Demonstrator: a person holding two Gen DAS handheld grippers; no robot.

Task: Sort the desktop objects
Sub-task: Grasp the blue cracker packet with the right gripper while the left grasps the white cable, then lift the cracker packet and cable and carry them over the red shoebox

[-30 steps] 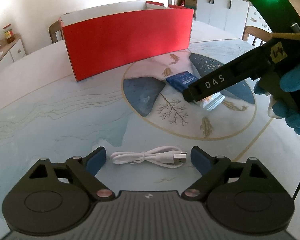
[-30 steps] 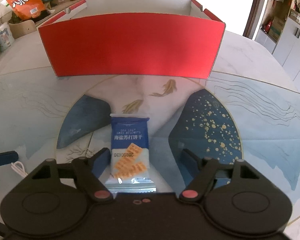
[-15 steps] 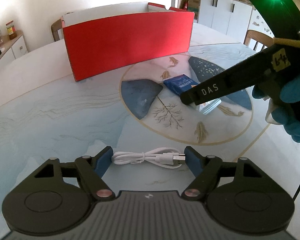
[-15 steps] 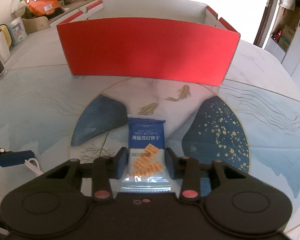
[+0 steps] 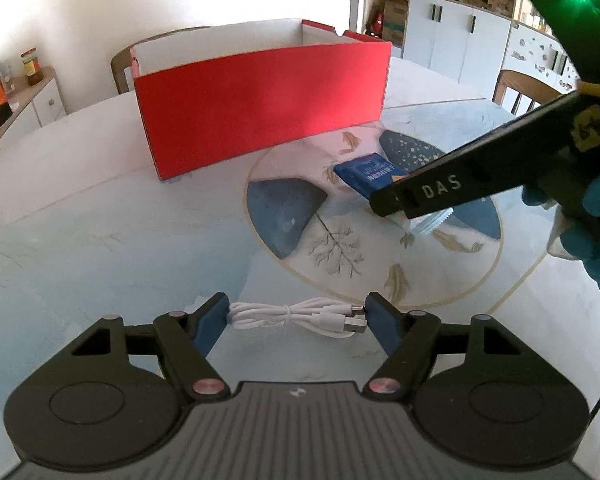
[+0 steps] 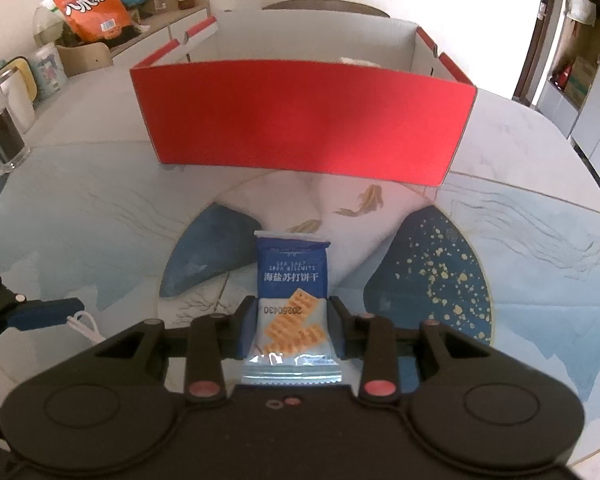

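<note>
Both blue-padded fingers of my left gripper [image 5: 296, 316] stand apart with the coiled white USB cable [image 5: 296, 315] lying crosswise between them on the table; the left pad touches the coil's loop end and the right pad sits against the metal plug, though I cannot tell whether they are pressing it yet. On my right gripper [image 6: 292, 330] the fingers are drawn in against the two long sides of the blue-and-white sea-salt soda biscuit packet [image 6: 291, 300], clamping its near half, while the blue printed half juts out forward past the fingertips over the round painted marble tabletop with fish and blue patches [image 6: 440, 280]. Straight ahead of both pairs of fingers, well beyond the packet, stands the open red cardboard box with a white inside [image 6: 304, 136]. From the left view, my right gripper's black finger marked DAS [image 5: 440, 192] crosses in from the right above the packet [image 5: 366, 172], held by a blue-gloved hand [image 5: 588, 220].
</note>
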